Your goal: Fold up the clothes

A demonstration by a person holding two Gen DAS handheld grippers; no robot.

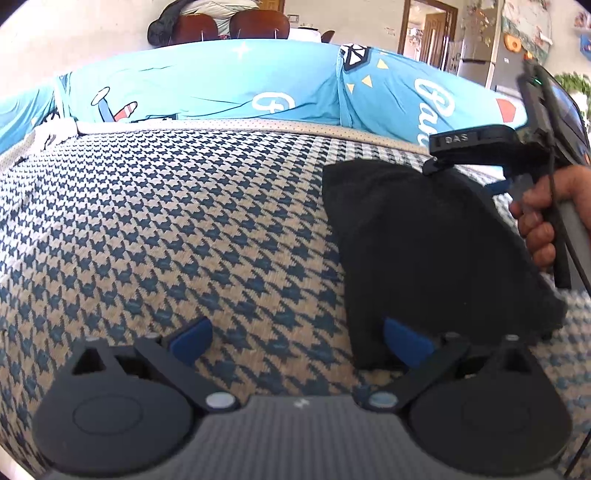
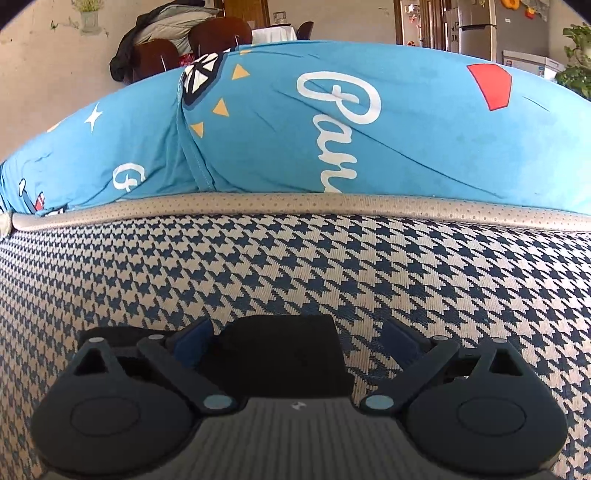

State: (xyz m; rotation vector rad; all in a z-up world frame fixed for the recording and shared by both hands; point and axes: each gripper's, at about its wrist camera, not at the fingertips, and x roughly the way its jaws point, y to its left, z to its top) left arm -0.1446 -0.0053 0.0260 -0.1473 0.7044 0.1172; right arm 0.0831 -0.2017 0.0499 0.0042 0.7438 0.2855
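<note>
A folded black garment [image 1: 424, 251] lies on the houndstooth sofa seat [image 1: 166, 229], at the right in the left wrist view. My left gripper [image 1: 298, 343] is open low over the seat. Its right blue pad [image 1: 406, 343] overlaps the garment's near left corner, and its left pad [image 1: 190, 345] is over bare fabric. A hand [image 1: 543, 221] holds my right gripper [image 1: 443, 155] at the garment's far edge. In the right wrist view that gripper [image 2: 295, 343] is open, with the black garment [image 2: 280, 354] lying between its spread fingers.
Blue cushions with cartoon print [image 2: 332, 129] line the back of the houndstooth seat [image 2: 332, 266], behind a beige piped edge [image 2: 295, 203]. Brown chairs [image 1: 258, 24] with a dark jacket, a doorway and a fridge [image 2: 476, 29] stand beyond.
</note>
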